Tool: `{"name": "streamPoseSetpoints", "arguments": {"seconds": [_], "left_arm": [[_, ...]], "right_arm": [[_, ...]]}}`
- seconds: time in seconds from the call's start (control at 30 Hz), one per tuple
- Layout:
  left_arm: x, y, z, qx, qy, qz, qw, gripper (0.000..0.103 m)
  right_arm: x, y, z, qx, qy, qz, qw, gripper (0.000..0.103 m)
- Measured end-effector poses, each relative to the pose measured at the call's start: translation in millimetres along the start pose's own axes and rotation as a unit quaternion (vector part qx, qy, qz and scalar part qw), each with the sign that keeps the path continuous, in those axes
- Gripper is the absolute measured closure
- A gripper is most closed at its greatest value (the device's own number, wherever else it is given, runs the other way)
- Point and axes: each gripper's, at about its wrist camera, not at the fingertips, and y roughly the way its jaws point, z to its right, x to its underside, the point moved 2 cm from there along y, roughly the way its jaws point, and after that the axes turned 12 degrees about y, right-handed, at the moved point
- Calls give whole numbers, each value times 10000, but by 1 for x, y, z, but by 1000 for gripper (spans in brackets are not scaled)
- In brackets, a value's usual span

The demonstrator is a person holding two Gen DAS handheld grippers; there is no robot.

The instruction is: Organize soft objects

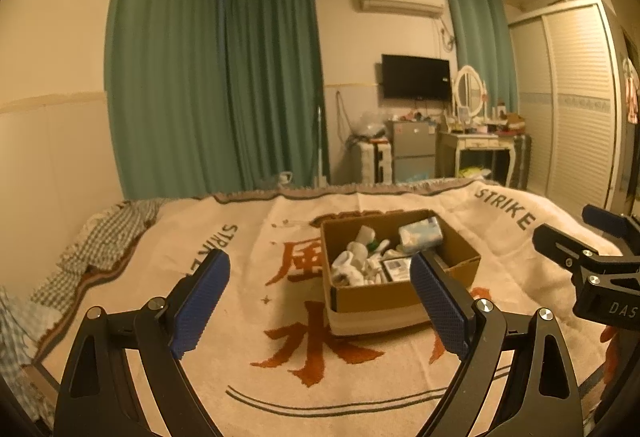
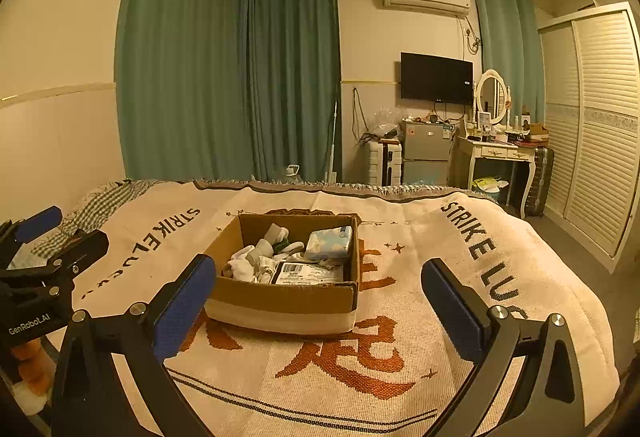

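Note:
An open cardboard box (image 1: 372, 299) sits on a cream blanket (image 1: 240, 349) spread on the bed; it also shows in the right wrist view (image 2: 280, 295). Inside lie several white socks (image 2: 250, 263), a blue-and-white tissue pack (image 2: 330, 243) and a white labelled package (image 2: 306, 273). My left gripper (image 1: 320, 297) is open and empty, held above the blanket in front of the box. My right gripper (image 2: 320, 301) is open and empty, in front of the box on its right side. Each gripper shows at the edge of the other's view.
Green curtains (image 2: 224, 77) hang behind the bed. A small fridge (image 2: 426, 153), a white suitcase (image 2: 384, 163), a dressing table with a mirror (image 2: 496, 149) and a louvred wardrobe (image 2: 592, 125) stand at the far right. A checked cloth (image 1: 108, 237) lies at the bed's left edge.

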Motion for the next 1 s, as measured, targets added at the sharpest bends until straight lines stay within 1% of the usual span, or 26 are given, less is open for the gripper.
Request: {"name": "streamPoseSetpoints", "arguments": {"seconds": [0.23,0.43,1.0], "left_arm": [[0,-2,-1,-9,-34,46,10000,10],[2,-2,-2,13,-107,-17,9999,10],[3,-3,-1,-16,-71,-23,10000,10]], "right_arm": [[2,1,1,17,63,-31,10000,0],[1,2,0,36,61,-48,10000,0],[2,3,-1,30,61,-77,9999,0]]}}
